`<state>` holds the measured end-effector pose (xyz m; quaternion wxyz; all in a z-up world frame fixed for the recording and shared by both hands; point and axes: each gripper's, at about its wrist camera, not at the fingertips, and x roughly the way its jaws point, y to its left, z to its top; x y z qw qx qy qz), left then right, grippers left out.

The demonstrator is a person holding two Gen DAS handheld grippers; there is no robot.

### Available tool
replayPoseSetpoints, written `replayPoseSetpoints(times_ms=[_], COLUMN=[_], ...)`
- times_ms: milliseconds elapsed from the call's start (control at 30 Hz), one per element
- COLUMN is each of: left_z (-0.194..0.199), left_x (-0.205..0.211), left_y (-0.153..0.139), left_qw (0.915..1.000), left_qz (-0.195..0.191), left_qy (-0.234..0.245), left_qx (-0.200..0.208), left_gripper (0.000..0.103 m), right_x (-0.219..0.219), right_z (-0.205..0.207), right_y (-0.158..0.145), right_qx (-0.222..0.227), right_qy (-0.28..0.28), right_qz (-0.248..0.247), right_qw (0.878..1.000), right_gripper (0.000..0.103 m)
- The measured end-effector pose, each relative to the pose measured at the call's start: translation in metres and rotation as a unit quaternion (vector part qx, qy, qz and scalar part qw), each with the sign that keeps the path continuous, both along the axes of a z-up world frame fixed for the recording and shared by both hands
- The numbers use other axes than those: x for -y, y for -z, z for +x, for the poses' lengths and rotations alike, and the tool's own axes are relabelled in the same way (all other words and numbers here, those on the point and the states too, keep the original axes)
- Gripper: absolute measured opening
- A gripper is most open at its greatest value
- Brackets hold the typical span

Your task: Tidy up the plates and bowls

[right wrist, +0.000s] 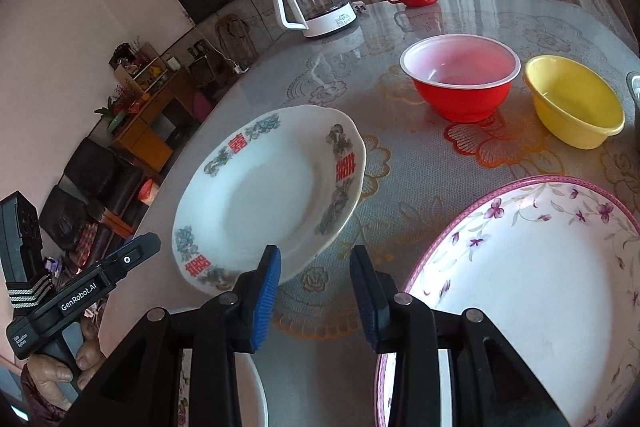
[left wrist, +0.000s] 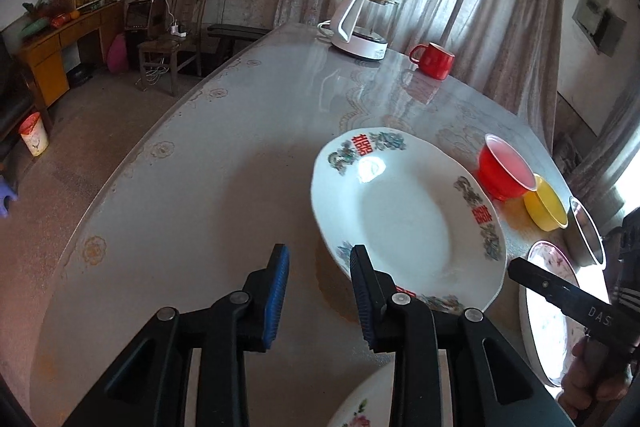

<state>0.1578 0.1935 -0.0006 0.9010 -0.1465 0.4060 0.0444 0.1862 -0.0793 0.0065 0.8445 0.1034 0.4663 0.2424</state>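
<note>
The white plate with red characters [right wrist: 268,195] lies flat on the table [left wrist: 224,163], between the two grippers and in front of them. Its near rim passes just behind the right finger of the left gripper [left wrist: 320,297] and just behind the left finger of the right gripper [right wrist: 314,297]; whether it touches either is not clear. Both grippers have their fingers spread wide and hold nothing. The plate's longer axis seems to run away from the person, toward the red bowl [right wrist: 462,79]. Neither gripper is clearly nearer. To the right, the large floral plate [right wrist: 532,287] lies under the right gripper's right finger. The yellow bowl [right wrist: 574,103] stands just beside the red one.
</note>
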Motion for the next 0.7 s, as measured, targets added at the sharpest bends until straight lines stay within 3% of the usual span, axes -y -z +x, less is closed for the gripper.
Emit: replayPoseSetpoints(times_ms=[333,700], left_z=[0.038,0.076], left_x=[-0.017,-0.01], left_y=[0.013,0.024], left_qw=[0.9997,0.9976], left_qz=[-0.022,-0.043], left_qy=[0.009,0.05], left_qx=[-0.003,-0.021], left_gripper=[0.032,0.032], right_x=[-0.012,-0.026], right_z=[0.028,0.037], right_y=[0.013,0.022], right_qx=[-0.018,-0.015], right_qy=[0.007,-0.002], right_qz=[-0.008,-0.04], right_qw=[1.0,0.999], right_gripper=[0.036,0.03])
